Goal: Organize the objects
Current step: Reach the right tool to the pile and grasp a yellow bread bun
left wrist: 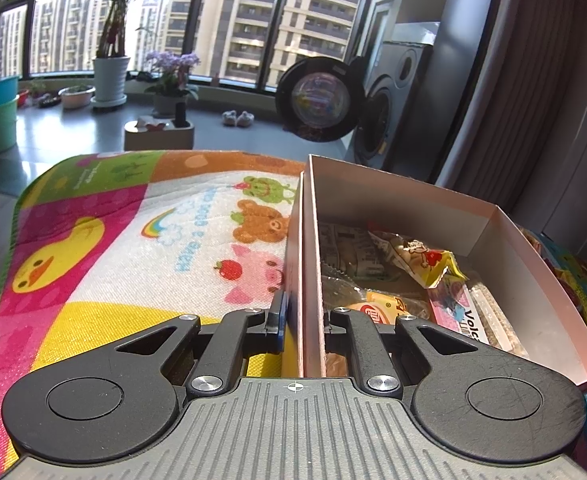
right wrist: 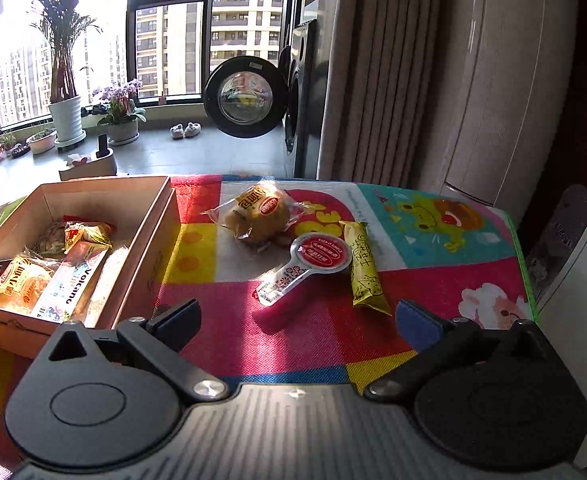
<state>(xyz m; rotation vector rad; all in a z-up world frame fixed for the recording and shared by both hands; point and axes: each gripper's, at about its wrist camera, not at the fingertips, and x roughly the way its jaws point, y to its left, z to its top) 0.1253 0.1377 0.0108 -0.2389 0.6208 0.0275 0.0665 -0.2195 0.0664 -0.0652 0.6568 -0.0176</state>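
Snacks are being collected into the box [right wrist: 93,196], and three lie outside it on the mat [right wrist: 313,332]: a wrapped bun [right wrist: 259,214] far from the camera, a red-capped pouch [right wrist: 305,266] just beside it, and a yellow stick pack [right wrist: 363,268] touching the pouch on the right side. The right gripper [right wrist: 297,320] is spread wide and holds nothing; it hangs above the mat, near the pouch. I think the pouch is the next thing to take. It is flat, so the fingers should come low and close across the narrow neck, not across the round cap, and should not push the stick pack away.

The left gripper [left wrist: 303,324] is pressed on the left wall of the box [left wrist: 307,240], one finger outside and one inside, so the box will probably not slide when things are dropped in. Several packets already lie inside.

The mat is a bright cartoon cloth, slightly rough. Far behind are tall windows, potted plants [right wrist: 67,120], a washing machine [right wrist: 293,100] with open door, and a curtain [right wrist: 377,72] at right
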